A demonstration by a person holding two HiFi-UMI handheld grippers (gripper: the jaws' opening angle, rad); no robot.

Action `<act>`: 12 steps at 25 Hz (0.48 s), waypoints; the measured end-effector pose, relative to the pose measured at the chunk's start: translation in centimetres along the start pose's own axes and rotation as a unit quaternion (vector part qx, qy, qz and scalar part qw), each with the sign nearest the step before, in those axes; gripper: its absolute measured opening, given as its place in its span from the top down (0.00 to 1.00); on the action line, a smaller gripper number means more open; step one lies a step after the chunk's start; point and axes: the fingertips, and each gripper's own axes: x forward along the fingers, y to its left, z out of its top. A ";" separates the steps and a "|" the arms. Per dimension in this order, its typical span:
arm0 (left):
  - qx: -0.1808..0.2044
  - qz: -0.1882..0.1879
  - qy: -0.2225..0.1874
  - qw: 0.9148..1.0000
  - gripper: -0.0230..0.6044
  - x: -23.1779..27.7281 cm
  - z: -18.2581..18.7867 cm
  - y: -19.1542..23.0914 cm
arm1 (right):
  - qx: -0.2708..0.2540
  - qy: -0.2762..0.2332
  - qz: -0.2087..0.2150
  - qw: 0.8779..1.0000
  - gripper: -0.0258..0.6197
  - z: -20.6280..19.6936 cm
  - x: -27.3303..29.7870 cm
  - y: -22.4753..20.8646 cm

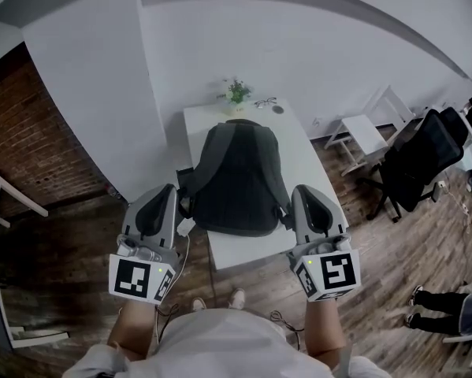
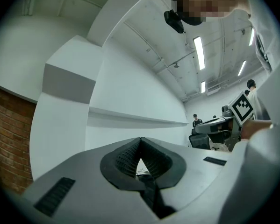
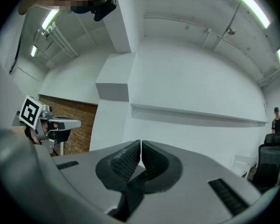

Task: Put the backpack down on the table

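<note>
A dark grey backpack [image 1: 239,176] hangs between my two grippers above the white table [image 1: 247,250], its back panel facing me. My left gripper [image 1: 179,198] holds it at its left side and my right gripper [image 1: 293,199] at its right side. In the left gripper view the jaws [image 2: 140,143] are closed with a black strap [image 2: 150,192] pinched at their base. The right gripper view shows the same: closed jaws [image 3: 140,146] with a dark strap [image 3: 130,195] caught between them. Both grippers point roughly level toward the white wall.
At the table's far end stand a small potted plant [image 1: 237,93], a pair of glasses [image 1: 265,101] and a small round object [image 1: 278,109]. A black office chair [image 1: 421,160] and a white rack [image 1: 369,128] are to the right. A white frame [image 1: 7,211] stands at left.
</note>
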 end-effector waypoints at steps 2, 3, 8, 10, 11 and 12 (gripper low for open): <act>0.001 0.000 -0.004 1.000 0.94 -0.6 0.3 -0.1 | 0.005 -0.002 0.002 1.000 0.89 0.1 -0.7 0.4; 0.001 0.001 -0.005 1.000 0.94 -0.7 0.5 -0.1 | 0.006 -0.003 0.002 1.000 0.89 0.1 -0.9 0.6; 0.006 0.000 -0.014 1.000 0.94 -1.2 0.8 -0.7 | 0.007 -0.005 0.005 1.000 0.90 -0.1 -1.6 0.9; 0.007 -0.002 -0.016 1.000 0.94 -1.2 0.4 -1.1 | 0.007 -0.008 0.004 1.000 0.90 -0.2 -1.8 0.8; 0.005 -0.003 -0.015 1.000 0.94 -1.2 0.2 -1.2 | 0.008 -0.010 0.004 1.000 0.90 -0.2 -2.0 0.9; 0.003 -0.003 -0.014 1.000 0.94 -1.1 0.1 -1.3 | 0.009 -0.011 0.004 1.000 0.90 -0.3 -2.0 0.9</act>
